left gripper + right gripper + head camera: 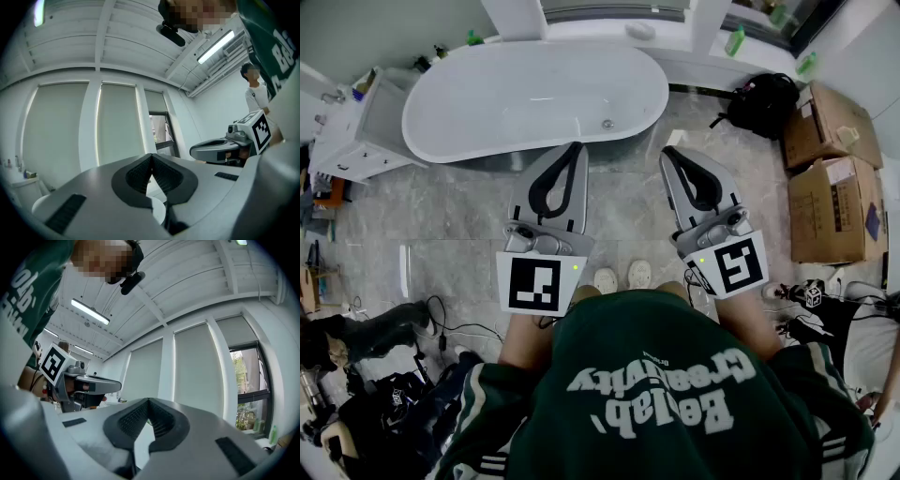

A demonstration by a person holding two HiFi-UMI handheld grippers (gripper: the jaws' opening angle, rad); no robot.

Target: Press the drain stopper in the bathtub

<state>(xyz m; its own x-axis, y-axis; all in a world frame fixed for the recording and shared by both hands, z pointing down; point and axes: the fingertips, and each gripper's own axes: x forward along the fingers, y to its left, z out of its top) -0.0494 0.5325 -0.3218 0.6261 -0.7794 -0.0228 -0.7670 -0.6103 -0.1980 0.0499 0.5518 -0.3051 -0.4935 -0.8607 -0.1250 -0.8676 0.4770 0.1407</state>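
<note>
**White bathtub ahead, both grippers closed and empty**

White bathtub (534, 94) is lying just beyond the tips of both tools, which a person in a green sweatshirt (656, 394) is holding out side by side. The left gripper (575, 147) is pointing roughly level, its jaws pressing together at the tips with nothing between them. The right gripper (667, 153) is sitting beside it, tilting slightly upward, its jaws likewise meeting at the tips and gripping nothing. The drain stopper (607, 123) is resting on the tub floor, close to the tub's near wall. It is lying ahead of the gap between the two tools, nearer the left gripper's tips, and neither tool is touching it. Behind the tools, the person's pale shoes (622, 277) are standing on the grey marbled floor (459, 234). Off to the right gripper's outer side, a black backpack (764, 101) and two cardboard boxes (825, 169) are sitting on that floor.
</note>
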